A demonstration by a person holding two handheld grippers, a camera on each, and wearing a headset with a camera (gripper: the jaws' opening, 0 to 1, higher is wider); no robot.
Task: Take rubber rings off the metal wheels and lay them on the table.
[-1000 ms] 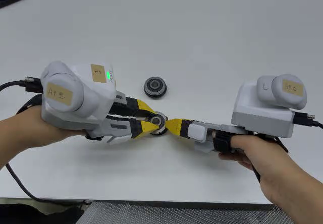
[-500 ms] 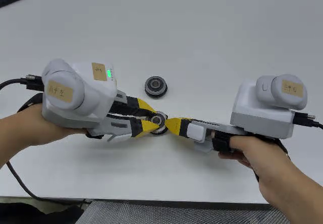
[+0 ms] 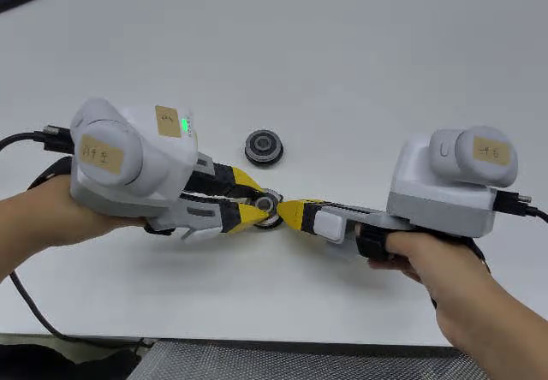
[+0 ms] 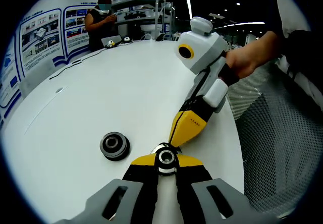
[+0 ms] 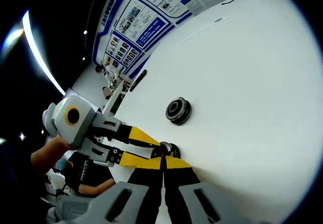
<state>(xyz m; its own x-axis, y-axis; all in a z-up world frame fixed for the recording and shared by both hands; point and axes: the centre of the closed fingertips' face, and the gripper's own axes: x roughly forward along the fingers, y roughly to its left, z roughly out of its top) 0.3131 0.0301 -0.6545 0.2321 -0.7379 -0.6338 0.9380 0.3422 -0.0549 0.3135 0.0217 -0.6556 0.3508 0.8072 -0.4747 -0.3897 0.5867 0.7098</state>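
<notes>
Left gripper [image 3: 259, 210] clamped on the metal wheel [image 3: 271, 205] over the near table [image 3: 360, 72], I set my right gripper [image 3: 288, 212], jaws pinched narrow, against its rim, where the rubber ring wants a steady rightward peel, a second wheel [image 3: 264, 147] lying just beyond.

the head view was bright and even; the white bench [image 3: 360, 63] carried only soft, pale shadows beneath the left tool [image 3: 261, 208]. a small glint sat on the metal wheel [image 4: 165, 158] it gripped. both gripper views bowed strongly toward their edges, with a dim room behind. ceiling strip lights [image 4: 189, 6] glared, and a light streak [image 5: 30, 40] flared. focus was sharp.
</notes>
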